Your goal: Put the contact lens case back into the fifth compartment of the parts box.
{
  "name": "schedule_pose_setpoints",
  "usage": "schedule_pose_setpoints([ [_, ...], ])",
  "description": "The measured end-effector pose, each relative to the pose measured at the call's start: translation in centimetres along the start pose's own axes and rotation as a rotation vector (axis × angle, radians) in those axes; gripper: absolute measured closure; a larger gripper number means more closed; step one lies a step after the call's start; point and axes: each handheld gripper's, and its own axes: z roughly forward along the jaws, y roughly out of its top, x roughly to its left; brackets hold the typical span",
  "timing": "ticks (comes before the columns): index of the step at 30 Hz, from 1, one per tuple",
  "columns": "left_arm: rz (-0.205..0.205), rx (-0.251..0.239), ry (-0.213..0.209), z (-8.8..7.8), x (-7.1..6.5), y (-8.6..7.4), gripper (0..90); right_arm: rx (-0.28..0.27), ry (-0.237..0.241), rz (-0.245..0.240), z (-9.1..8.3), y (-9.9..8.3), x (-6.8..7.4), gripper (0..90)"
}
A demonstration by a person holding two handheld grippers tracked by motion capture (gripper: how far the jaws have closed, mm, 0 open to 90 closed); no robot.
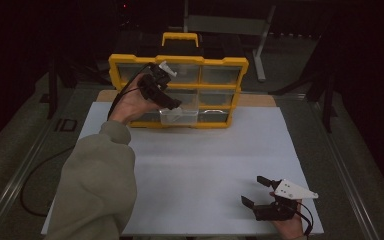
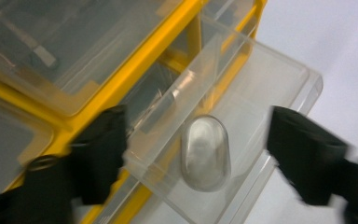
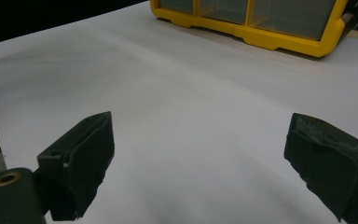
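Observation:
A yellow organizer [image 1: 220, 61] with clear drawers stands upright at the back of the white board [image 1: 205, 155]. One clear drawer [image 1: 179, 117] in its bottom row is pulled partly out. My left gripper [image 1: 172, 105] reaches down to that drawer's front. In the left gripper view my left gripper [image 2: 200, 149] is open, its black jaws standing on either side of the drawer's rounded pull tab [image 2: 206, 161] with a gap on each side. The drawer [image 2: 270, 88] looks empty. My right gripper [image 1: 256, 192] rests open at the near right of the board, and nothing lies between its jaws [image 3: 200, 163].
The organizer's yellow frame [image 2: 121, 88] and its shut drawers sit to the left of the open one. A carry handle [image 1: 180, 37] tops the box. The organizer's base [image 3: 261, 37] lies far ahead of the right gripper. A black cable [image 1: 30, 185] loops off the board's left side.

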Motion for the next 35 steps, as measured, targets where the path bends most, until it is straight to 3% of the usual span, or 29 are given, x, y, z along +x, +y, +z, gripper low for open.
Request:
schedule_pose_setpoints([
  [5, -0.001, -0.028, 0.002, -1.0, -0.2, -1.2, 0.8, 0.002, 0.000, 0.004, 0.0, 0.0, 0.1, 8.5],
  [9, 0.006, -0.031, 0.029, -1.7, -0.8, -3.4, 0.0, 0.002, -0.002, -0.010, 0.0, 0.0, 0.1, 8.5],
  [13, 0.002, -0.071, 0.052, -2.4, -1.8, -6.5, 0.0, 0.005, 0.000, -0.015, 0.1, 0.0, 0.1, 8.5],
  [14, 0.002, -0.071, 0.052, -2.4, -1.8, -6.5, 0.0, 0.005, 0.000, -0.015, 0.1, 0.0, 0.1, 8.5],
  [15, 0.005, -0.082, 0.071, -2.8, -2.5, -8.3, 0.0, 0.005, -0.001, -0.015, 0.1, 0.0, 0.1, 8.5],
  [19, -0.023, -0.143, 0.109, -3.4, -4.2, -12.6, 0.0, 0.002, 0.000, -0.014, 0.2, 0.0, 0.3, 8.5],
  [20, -0.023, -0.143, 0.109, -3.4, -4.2, -12.6, 0.0, 0.002, 0.000, -0.014, 0.2, 0.0, 0.3, 8.5],
  [21, -0.053, -0.173, 0.119, -3.4, -5.2, -15.1, 0.0, 0.001, 0.000, -0.014, 0.2, 0.0, 0.3, 8.5],
  [26, -0.157, -0.261, 0.149, -3.1, -7.4, -22.3, 0.0, -0.014, -0.008, -0.014, 0.2, 0.1, 0.3, 8.5],
  [28, -0.157, -0.261, 0.149, -3.1, -7.4, -22.3, 0.0, -0.018, -0.011, -0.009, 0.2, 0.1, 0.3, 8.5],
  [29, -0.204, -0.313, 0.169, -3.3, -8.4, -25.4, 0.0, -0.018, -0.011, -0.009, 0.2, 0.1, 0.3, 8.5],
  [32, -0.236, -0.386, 0.196, -3.7, -9.4, -27.7, 0.0, -0.033, -0.023, -0.008, 0.3, 0.1, 0.2, 8.5],
  [35, -0.243, -0.407, 0.210, -4.0, -10.0, -28.6, 0.0, -0.036, -0.027, -0.007, 0.3, 0.1, 0.2, 8.5],
])
